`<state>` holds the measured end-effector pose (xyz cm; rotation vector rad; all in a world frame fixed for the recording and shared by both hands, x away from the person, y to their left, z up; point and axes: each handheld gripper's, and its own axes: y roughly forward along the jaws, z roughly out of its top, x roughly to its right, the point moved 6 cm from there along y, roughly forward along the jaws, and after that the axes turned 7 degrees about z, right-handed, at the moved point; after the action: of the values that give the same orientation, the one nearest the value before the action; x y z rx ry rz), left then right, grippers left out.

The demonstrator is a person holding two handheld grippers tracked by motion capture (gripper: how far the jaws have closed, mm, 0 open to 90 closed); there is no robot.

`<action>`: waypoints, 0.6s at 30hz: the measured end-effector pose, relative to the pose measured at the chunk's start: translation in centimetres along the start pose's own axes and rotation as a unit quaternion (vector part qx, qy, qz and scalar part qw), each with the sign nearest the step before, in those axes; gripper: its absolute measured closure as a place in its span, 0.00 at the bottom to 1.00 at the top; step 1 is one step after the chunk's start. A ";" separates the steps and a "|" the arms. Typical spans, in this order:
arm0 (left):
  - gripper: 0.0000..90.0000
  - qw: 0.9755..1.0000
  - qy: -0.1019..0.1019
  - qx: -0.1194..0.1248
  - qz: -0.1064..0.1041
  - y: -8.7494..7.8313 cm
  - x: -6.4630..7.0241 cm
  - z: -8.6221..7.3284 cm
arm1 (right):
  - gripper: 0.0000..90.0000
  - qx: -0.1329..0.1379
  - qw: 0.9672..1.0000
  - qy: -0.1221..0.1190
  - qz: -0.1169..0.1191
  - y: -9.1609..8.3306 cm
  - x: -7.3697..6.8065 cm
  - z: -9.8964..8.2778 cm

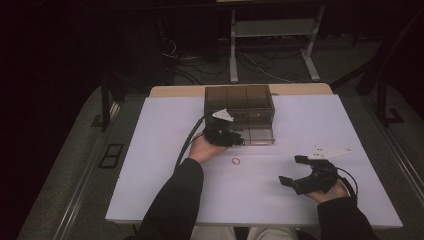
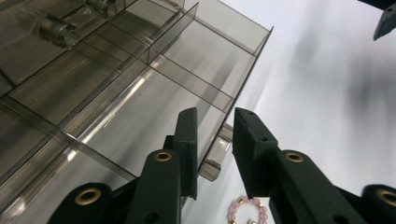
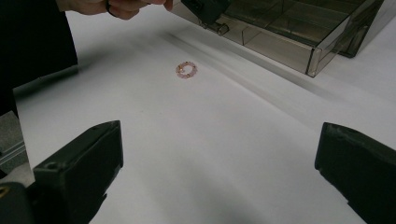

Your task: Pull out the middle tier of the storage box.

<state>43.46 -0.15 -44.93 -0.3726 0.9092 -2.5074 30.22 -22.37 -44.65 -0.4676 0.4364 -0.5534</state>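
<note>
A smoky see-through compartment box [image 1: 240, 107] stands at the back middle of the white table [image 1: 150, 190]. My left gripper [image 1: 239, 140] is at the box's front edge. In the left gripper view its jaws [image 2: 215, 116] straddle the box's [image 2: 140, 93] front wall just above a small latch tab [image 2: 212, 166]; one jaw is inside and the other stands clear outside, so it is open. A pink bead bracelet [image 1: 236, 161] [image 2: 247, 210] [image 3: 186, 70] lies flat on the table in front of the box. My right gripper [image 1: 292, 170] [image 3: 219, 140] rests wide open at the right, empty.
The box [image 3: 289, 32] is divided into several empty compartments. Beyond the table's far edge are a metal frame's legs [image 1: 272, 50] and floor cables [image 1: 200, 70]. The person's dark sleeve [image 1: 175, 200] lies across the table's near left.
</note>
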 end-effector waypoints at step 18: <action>0.63 0.999 -0.015 0.019 0.021 -3.0 1.1 1.5 | 0.00 -0.003 1.000 -0.001 -0.001 0.1 -0.2 0.0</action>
<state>42.10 0.59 -41.73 -0.3738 0.8475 -2.4707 30.12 -22.20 -44.67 -0.4738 0.4359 -0.5546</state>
